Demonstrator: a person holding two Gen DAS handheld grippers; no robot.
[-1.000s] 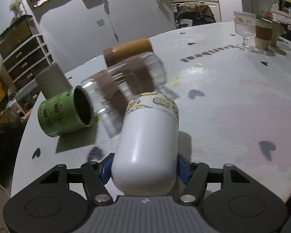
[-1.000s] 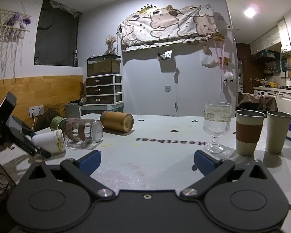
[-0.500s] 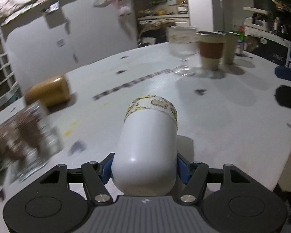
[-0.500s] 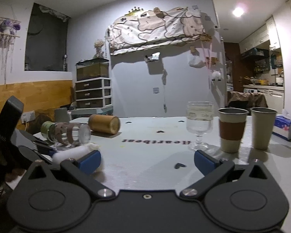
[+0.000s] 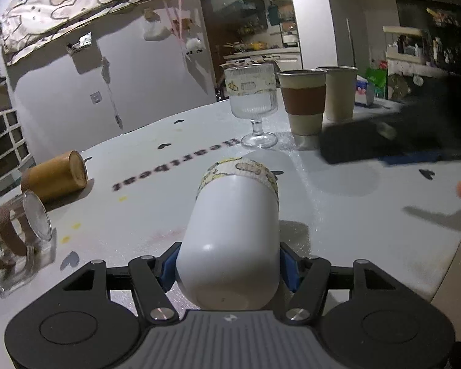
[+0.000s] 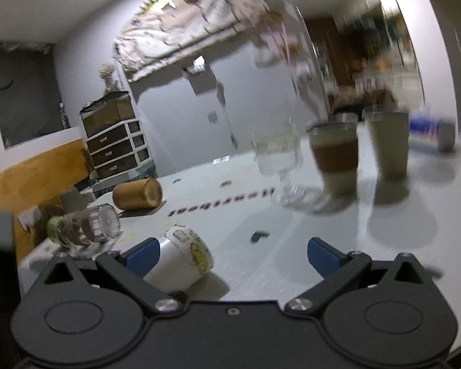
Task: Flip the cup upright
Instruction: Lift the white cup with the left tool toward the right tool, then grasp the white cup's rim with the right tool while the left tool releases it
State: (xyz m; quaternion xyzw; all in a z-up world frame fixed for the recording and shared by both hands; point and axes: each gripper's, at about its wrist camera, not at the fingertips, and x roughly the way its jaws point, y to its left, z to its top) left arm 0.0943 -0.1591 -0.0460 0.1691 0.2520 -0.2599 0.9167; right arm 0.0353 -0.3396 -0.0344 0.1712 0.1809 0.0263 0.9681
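Note:
My left gripper (image 5: 229, 266) is shut on a white cup (image 5: 230, 233) with a yellow patterned band at its rim. The cup lies on its side, rim pointing away, over the white table (image 5: 338, 215). In the right wrist view the same cup (image 6: 181, 258) shows low at the left, tilted, just behind my left blue fingertip (image 6: 143, 253). My right gripper (image 6: 235, 256) is open and empty, hovering over the table near the cup. That view is motion-blurred.
A clear glass with a brown sleeve (image 5: 12, 236) and a tan cup (image 5: 57, 180) lie on their sides at the left. A stemmed glass (image 5: 253, 107), a sleeved cup (image 5: 304, 104) and a plain cup (image 5: 338, 92) stand upright at the back right. The table edge (image 5: 458, 264) is at the right.
My left gripper has swung right with the white cup, away from the fallen cups. My right gripper has moved in toward the white cup.

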